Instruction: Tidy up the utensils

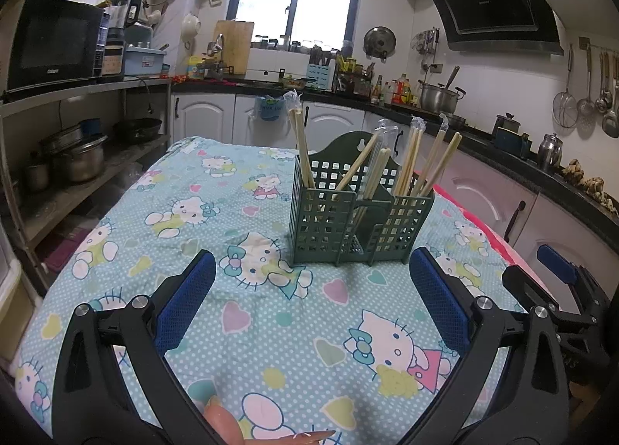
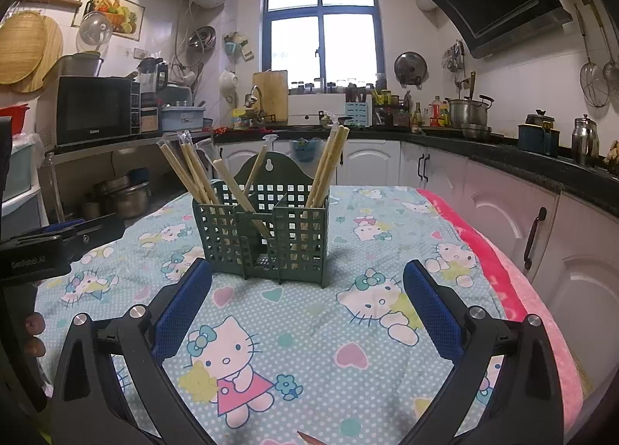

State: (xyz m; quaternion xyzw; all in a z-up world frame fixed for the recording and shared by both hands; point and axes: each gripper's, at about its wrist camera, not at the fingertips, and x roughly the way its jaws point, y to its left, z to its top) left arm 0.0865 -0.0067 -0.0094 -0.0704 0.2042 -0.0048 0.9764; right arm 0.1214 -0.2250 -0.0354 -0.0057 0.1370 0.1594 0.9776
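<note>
A green slotted utensil holder (image 1: 359, 213) stands upright on the Hello Kitty tablecloth (image 1: 247, 313), with several wrapped pairs of wooden chopsticks (image 1: 421, 162) leaning in its compartments. My left gripper (image 1: 313, 271) is open and empty, just in front of the holder. The right gripper (image 1: 557, 271) shows at the right edge of the left wrist view. In the right wrist view the holder (image 2: 263, 232) and chopsticks (image 2: 329, 162) stand ahead of my open, empty right gripper (image 2: 307, 282). The left gripper's body (image 2: 46, 248) shows at the left edge.
A pink cloth (image 2: 514, 282) edges the table's right side. White cabinets and a black counter (image 2: 503, 162) with pots run behind and to the right. A metal shelf with a microwave (image 1: 50, 43) and pans stands left.
</note>
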